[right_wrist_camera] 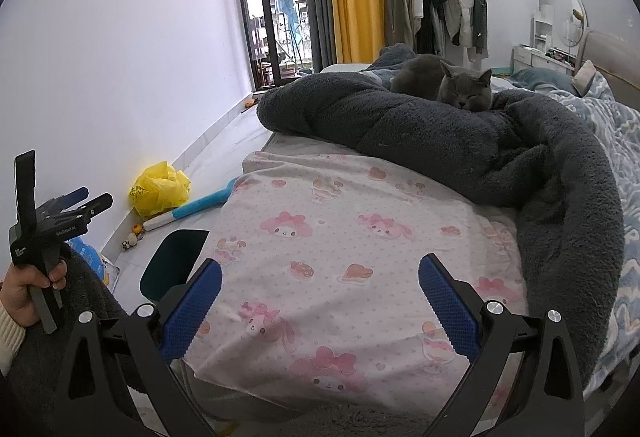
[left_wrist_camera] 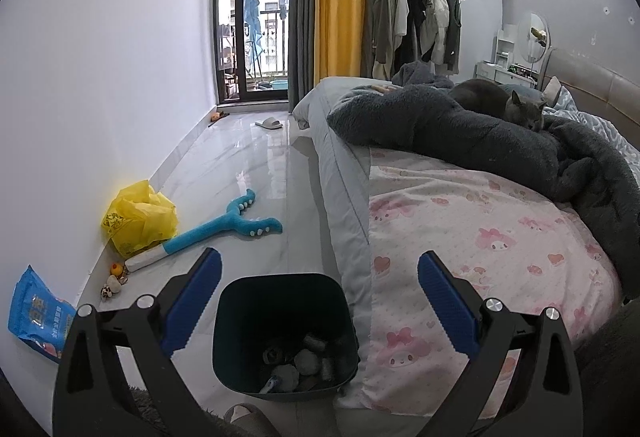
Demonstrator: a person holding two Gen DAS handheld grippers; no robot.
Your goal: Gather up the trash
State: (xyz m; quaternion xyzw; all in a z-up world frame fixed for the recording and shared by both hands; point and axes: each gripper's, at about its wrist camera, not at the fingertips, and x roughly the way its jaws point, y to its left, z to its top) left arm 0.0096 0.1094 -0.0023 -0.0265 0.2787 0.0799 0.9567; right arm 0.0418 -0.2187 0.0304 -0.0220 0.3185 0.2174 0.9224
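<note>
- Left hand-held gripper (left_wrist_camera: 319, 301): jaws spread wide, nothing between them. It hangs above the dark bin (left_wrist_camera: 285, 333), which stands on the floor against the bed (left_wrist_camera: 460, 237).
- The bin already holds crumpled scraps, directly below and just ahead of the left fingers.
- Right hand-held gripper (right_wrist_camera: 320, 301): also spread wide and empty, over the pink-print sheet (right_wrist_camera: 344, 237).
- Loose items on the floor, ahead and left of the left hand-held gripper: yellow plastic bag (left_wrist_camera: 138, 217) by the wall, blue packet (left_wrist_camera: 38, 317) nearer, blue toy (left_wrist_camera: 224, 225) between.
- Likely step: reach for the next piece. Judgement: go for the blue packet first, as the nearer piece. Come down flat, pinch an edge, since thin film may slip.
- Grey cat (right_wrist_camera: 448, 83) dozes on the blanket, far ahead. Keep movements slow there.
</note>
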